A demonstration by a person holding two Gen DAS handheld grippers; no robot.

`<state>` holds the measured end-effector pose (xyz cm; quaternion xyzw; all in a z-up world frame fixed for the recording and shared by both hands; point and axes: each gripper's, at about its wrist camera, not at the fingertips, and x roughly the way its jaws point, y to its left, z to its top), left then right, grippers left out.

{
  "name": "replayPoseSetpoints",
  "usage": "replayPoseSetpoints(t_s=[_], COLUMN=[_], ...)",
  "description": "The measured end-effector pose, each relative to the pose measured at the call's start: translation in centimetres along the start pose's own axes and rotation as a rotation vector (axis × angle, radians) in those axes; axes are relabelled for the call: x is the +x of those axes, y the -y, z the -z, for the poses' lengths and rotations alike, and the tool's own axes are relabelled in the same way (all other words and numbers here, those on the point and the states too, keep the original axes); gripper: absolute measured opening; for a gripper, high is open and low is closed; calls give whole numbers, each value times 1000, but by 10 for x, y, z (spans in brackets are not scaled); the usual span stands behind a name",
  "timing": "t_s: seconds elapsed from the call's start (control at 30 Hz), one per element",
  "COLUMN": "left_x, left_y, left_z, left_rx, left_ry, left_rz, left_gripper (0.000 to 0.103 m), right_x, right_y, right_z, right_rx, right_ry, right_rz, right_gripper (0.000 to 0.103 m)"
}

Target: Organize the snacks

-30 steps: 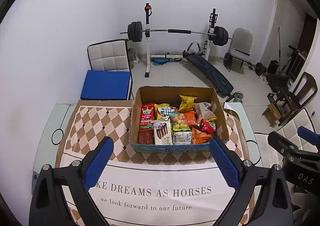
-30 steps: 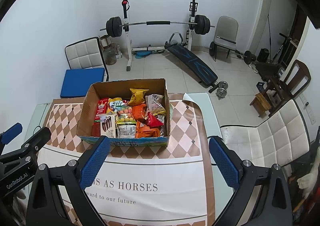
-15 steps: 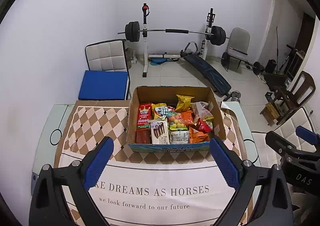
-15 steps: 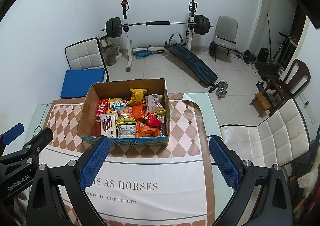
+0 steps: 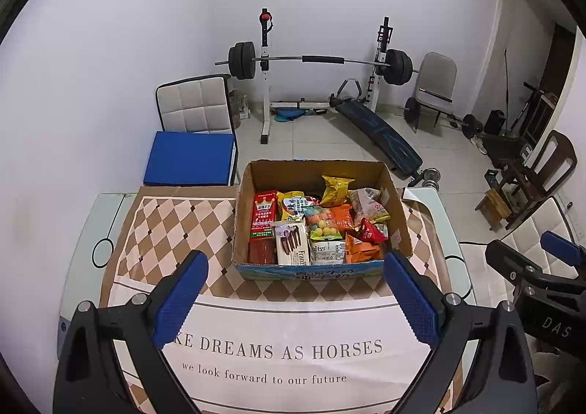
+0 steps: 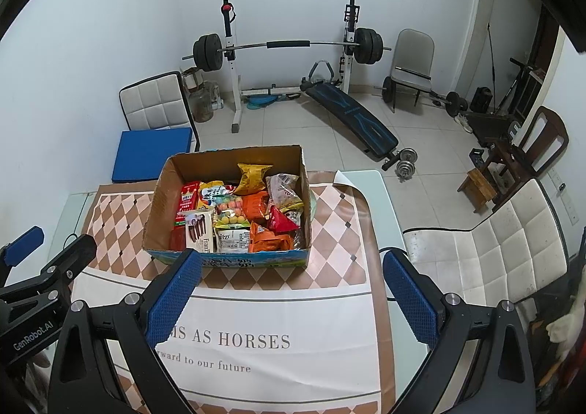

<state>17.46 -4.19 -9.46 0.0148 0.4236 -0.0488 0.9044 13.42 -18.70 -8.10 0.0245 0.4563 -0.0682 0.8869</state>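
sitting long axis left-right: snack box (image 5: 318, 269), opening upward

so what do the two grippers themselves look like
Both look alike: the left gripper and right gripper have black frames with triangular cut-outs and silver screw heads, and two jaws faced with blue, finely textured pads. White lettering shows on their sides: the left gripper's body reads GenRobot.AI in the right view; the right one shows DAS in the left view. No cables or sleeves show.

Left tongs (image 5: 295, 276) and right tongs (image 6: 291, 276) both gape wide, empty.
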Motion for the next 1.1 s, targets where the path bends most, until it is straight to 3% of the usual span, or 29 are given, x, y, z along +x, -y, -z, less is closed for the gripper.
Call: replayPoseSetpoints(t_s=[1.1], left_x=[-5], left_y=[-3], left_z=[-1], left_rx=[-1], left_ry=[3], left_rz=[4], left_gripper=[98], right_x=[-5], right_y=[0], right_z=[2], right_rx=[10], right_ry=[-4], right_rz=[2], right_gripper=[101])
